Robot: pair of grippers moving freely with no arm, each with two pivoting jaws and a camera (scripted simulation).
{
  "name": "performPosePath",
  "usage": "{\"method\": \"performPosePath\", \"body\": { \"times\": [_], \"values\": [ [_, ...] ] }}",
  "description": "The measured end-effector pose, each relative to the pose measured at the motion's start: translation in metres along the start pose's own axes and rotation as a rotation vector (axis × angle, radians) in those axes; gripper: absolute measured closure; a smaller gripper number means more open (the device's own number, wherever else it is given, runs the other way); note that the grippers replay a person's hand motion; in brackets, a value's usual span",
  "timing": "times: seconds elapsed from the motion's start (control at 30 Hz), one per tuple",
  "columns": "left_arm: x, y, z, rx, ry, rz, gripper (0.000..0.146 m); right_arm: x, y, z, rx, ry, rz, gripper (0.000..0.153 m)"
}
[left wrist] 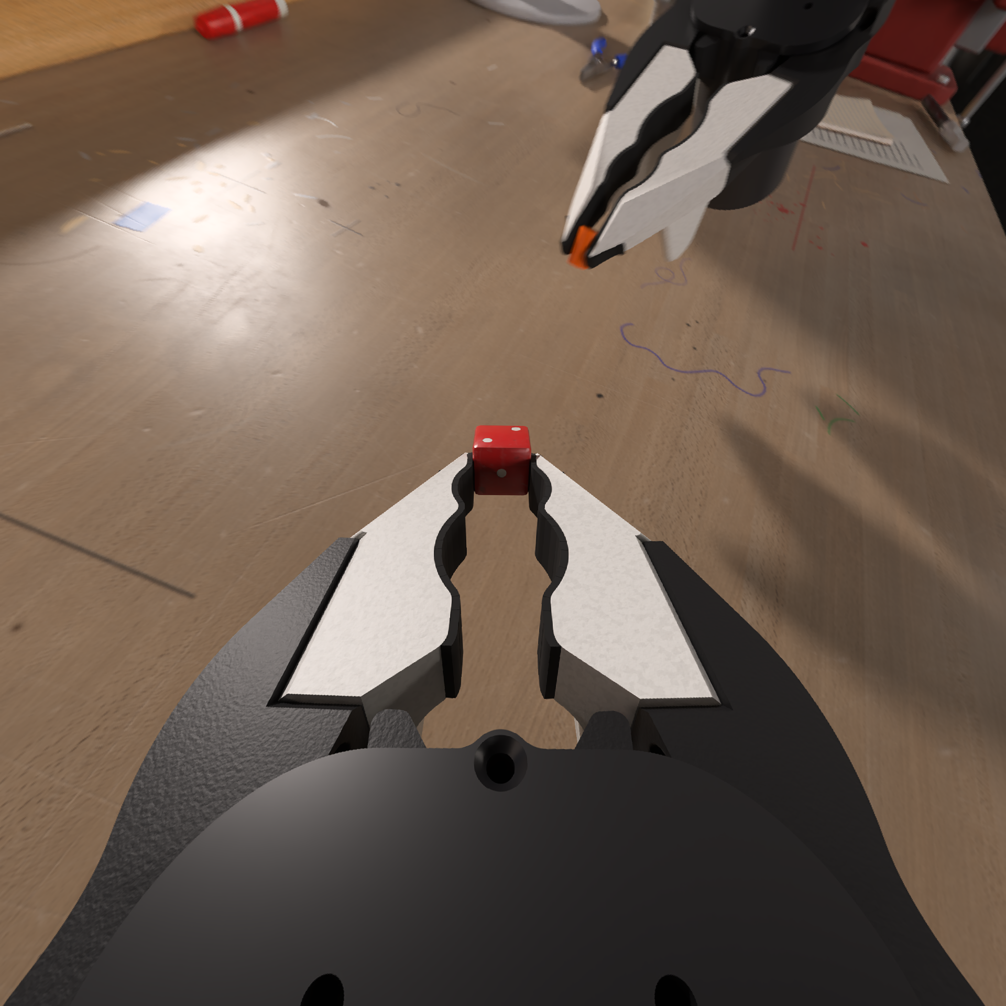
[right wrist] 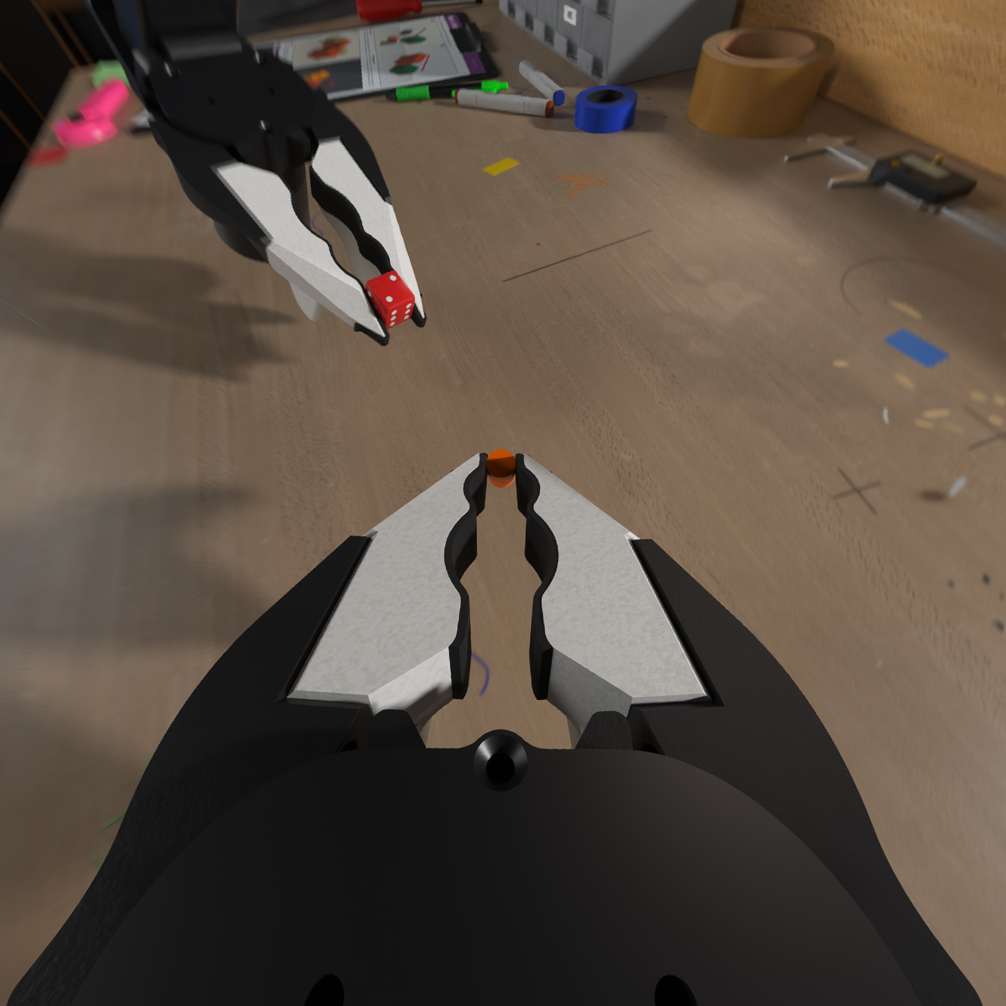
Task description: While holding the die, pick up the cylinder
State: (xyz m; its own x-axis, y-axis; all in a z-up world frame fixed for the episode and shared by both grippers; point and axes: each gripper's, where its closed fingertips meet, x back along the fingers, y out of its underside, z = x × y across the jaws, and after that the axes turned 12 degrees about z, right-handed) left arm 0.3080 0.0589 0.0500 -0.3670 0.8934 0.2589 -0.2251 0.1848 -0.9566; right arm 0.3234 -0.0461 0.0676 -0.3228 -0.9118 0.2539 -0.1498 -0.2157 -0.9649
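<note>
My left gripper (left wrist: 501, 461) is shut on a red die (left wrist: 501, 460) with white pips, held at the fingertips above the wooden table. It also shows in the right wrist view (right wrist: 400, 325), upper left, with the die (right wrist: 390, 299) between its tips. My right gripper (right wrist: 500, 462) is shut on a small orange cylinder (right wrist: 500, 467), held at the fingertips above the table. In the left wrist view the right gripper (left wrist: 590, 256) hangs at the upper right with the cylinder (left wrist: 582, 247) in its tips.
The wooden table (right wrist: 653, 354) carries clutter at its far end: a brown tape roll (right wrist: 759, 81), a blue tape roll (right wrist: 605, 109), markers (right wrist: 501, 100), a clipboard (right wrist: 381, 54), pink objects (right wrist: 92, 114) and calipers (right wrist: 898, 174). A red cylinder-shaped object (left wrist: 239, 16) lies far left.
</note>
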Motion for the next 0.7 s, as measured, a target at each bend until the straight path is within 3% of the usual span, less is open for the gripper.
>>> {"method": "performPosePath", "body": {
  "times": [0.17,0.47,0.7],
  "values": [
    [-0.005,0.012,0.024,0.002,0.120,-0.064,0.127,-0.024,0.004,-0.011,0.125,-0.007,-0.005,0.143],
    [-0.011,0.026,0.041,-0.041,0.180,-0.145,0.127,-0.023,-0.005,-0.009,0.309,0.019,0.073,0.143],
    [-0.013,0.034,0.048,-0.073,0.203,-0.198,0.127,-0.021,-0.016,-0.017,0.670,0.057,0.130,0.143]
  ]
}}
